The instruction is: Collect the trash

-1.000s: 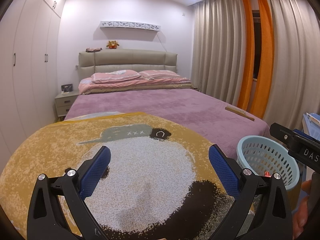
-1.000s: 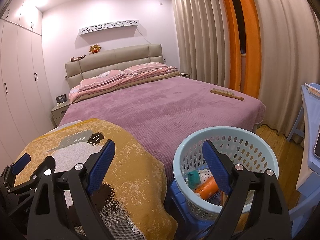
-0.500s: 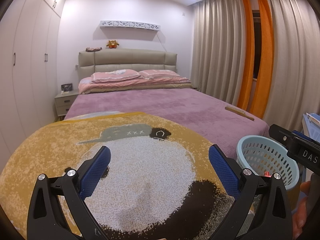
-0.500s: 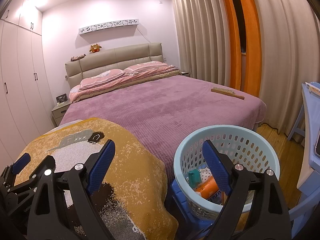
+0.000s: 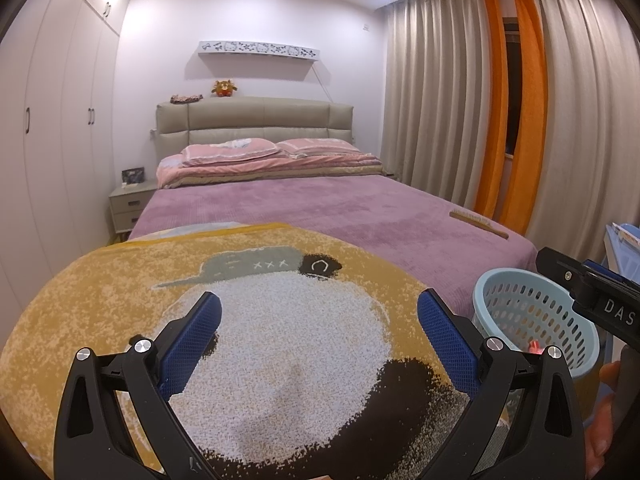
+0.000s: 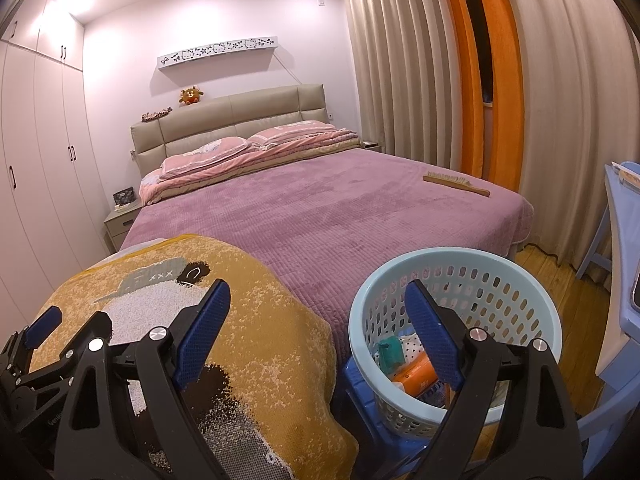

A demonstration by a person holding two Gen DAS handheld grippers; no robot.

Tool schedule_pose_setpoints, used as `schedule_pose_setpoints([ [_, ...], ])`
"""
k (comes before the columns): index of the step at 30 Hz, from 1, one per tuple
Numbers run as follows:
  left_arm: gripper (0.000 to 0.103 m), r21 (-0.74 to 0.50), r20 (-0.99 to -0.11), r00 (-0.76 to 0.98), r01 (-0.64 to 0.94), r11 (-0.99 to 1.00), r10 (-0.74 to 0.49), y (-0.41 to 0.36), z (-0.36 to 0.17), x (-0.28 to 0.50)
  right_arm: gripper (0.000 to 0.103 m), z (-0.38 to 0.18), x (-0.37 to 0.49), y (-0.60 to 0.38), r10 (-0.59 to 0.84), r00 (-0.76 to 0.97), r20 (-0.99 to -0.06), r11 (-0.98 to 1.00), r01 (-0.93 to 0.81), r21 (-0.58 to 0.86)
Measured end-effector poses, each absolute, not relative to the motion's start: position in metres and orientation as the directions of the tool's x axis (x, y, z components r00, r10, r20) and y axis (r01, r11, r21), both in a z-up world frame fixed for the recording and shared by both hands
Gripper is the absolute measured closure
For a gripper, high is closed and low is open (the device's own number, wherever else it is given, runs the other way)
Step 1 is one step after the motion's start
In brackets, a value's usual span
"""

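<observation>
A light blue perforated basket [image 6: 516, 276] stands on a blue stool at the foot of the bed; it also shows in the left wrist view [image 5: 500, 280]. Inside it lie an orange packet [image 6: 414, 374], a teal item [image 6: 390, 354] and a dotted white piece. My right gripper [image 6: 318, 332] is open and empty, its right finger over the basket. My left gripper [image 5: 318, 334] is open and empty above a yellow patterned blanket [image 5: 120, 280]. My left gripper also appears at the left edge of the right wrist view [image 6: 44, 324].
A purple bed [image 6: 340, 216] fills the middle, with a wooden brush [image 6: 456, 182] near its right edge. White wardrobes [image 6: 36, 184] line the left, curtains [image 6: 560, 120] the right. A blue table [image 6: 624, 232] stands at far right. A nightstand [image 5: 128, 204] sits beside the headboard.
</observation>
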State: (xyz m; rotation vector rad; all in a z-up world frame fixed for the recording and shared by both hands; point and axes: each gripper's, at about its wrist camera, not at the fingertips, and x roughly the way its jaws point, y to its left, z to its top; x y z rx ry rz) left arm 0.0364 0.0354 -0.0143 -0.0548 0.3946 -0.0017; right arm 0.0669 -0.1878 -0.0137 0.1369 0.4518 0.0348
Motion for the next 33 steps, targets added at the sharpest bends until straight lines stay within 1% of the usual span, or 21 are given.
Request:
schedule_pose_setpoints([
  [18,0.008,-0.052,-0.380,0.925,-0.029,0.998,0.007,0.039,-0.014,0.036,0.018,-0.018,0.067,-0.182,0.067,0.896,-0.439,0.990,-0.003,0.144],
  [21,0.008,-0.023,-0.371,0.927,-0.064,0.998,0.051,0.038,-0.014,0.036,0.018,-0.018,0.066,-0.181,0.068,0.896,-0.439,0.989,-0.005,0.145],
  [25,0.008,0.009,-0.362,0.929,-0.074,0.997,0.072,0.033,-0.012,0.034,0.018,-0.018,0.066,-0.181,0.069,0.896,-0.439,0.990,-0.005,0.143],
  [30,0.008,-0.041,-0.400,0.917,-0.031,0.999,0.012,0.039,-0.012,0.037,0.018,-0.018,0.064,-0.179,0.074,0.896,-0.437,0.989,-0.009,0.148],
  [33,0.008,-0.058,-0.390,0.921,-0.053,0.997,0.026,0.042,-0.009,0.036,0.018,-0.014,0.063,-0.177,0.076,0.892,-0.445,0.990,-0.013,0.143],
])
